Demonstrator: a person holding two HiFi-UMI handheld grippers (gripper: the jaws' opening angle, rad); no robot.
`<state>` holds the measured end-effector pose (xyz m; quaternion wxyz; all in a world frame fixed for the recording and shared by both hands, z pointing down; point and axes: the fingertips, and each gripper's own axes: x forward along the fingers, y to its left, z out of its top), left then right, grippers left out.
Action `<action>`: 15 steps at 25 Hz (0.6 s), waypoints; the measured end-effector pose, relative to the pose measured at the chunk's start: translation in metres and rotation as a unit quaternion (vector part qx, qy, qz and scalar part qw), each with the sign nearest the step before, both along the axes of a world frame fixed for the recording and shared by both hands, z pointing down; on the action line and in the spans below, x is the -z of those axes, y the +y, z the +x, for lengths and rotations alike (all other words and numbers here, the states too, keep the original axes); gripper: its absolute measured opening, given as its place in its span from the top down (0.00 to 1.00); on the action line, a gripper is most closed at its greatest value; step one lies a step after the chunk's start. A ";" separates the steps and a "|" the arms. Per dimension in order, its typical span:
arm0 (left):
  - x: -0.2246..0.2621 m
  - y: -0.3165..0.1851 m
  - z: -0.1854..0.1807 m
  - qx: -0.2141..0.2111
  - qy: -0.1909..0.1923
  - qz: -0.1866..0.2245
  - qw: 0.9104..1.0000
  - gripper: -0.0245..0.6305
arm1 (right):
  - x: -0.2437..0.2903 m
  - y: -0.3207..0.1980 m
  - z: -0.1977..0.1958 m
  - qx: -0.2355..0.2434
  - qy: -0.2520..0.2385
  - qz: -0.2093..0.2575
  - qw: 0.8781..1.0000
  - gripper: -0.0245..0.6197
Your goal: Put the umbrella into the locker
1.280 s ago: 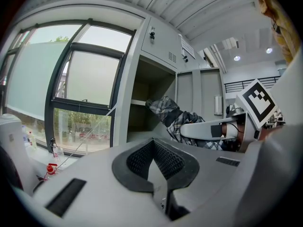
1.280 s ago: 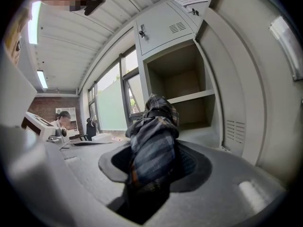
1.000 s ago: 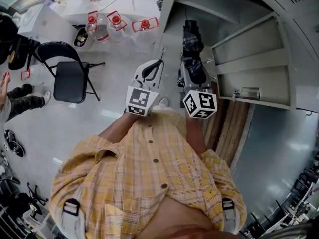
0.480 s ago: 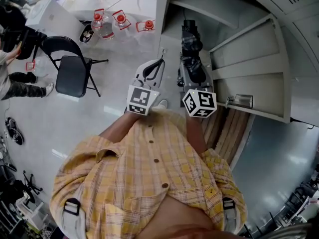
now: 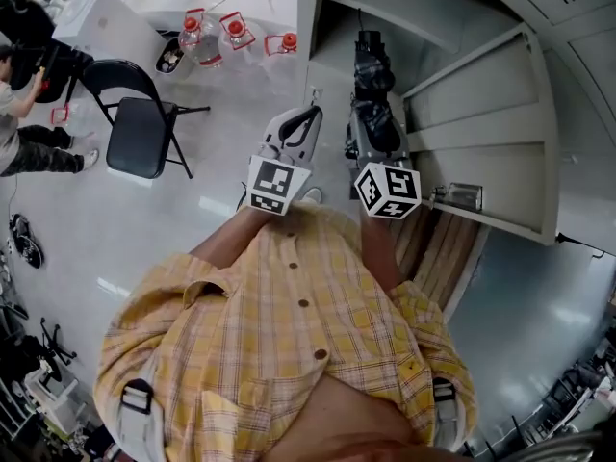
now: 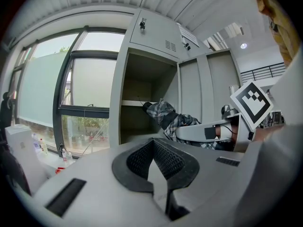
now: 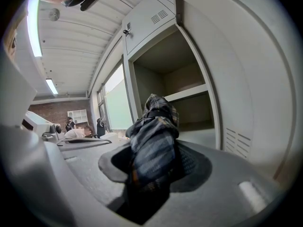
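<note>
My right gripper's (image 7: 154,167) umbrella (image 5: 372,89) points at the locker (image 5: 478,70) ahead; my left gripper (image 5: 301,121) sits just left of it.

Umbrella (image 7: 154,141): woven plaid cloth, matt, gathered in soft creased folds. Locker (image 7: 189,74): painted sheet metal, smooth, light grey, low sheen. Left gripper (image 6: 154,144): moulded grey plastic shell, smooth and matt; pads (image 6: 137,162) black, matt, with a fine ribbed grid texture. Floor (image 5: 192,229): hard, smooth, glossy, reflecting light. Shirt (image 5: 289,335): soft woven check cloth, matt.
</note>
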<state>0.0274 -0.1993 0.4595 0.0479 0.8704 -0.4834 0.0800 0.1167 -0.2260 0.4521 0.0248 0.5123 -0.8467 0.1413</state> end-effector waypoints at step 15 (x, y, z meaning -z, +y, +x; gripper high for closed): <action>0.003 -0.048 -0.010 -0.031 0.008 0.007 0.999 0.96 | -0.009 -0.041 -0.024 -0.005 0.025 -0.004 1.000 0.67</action>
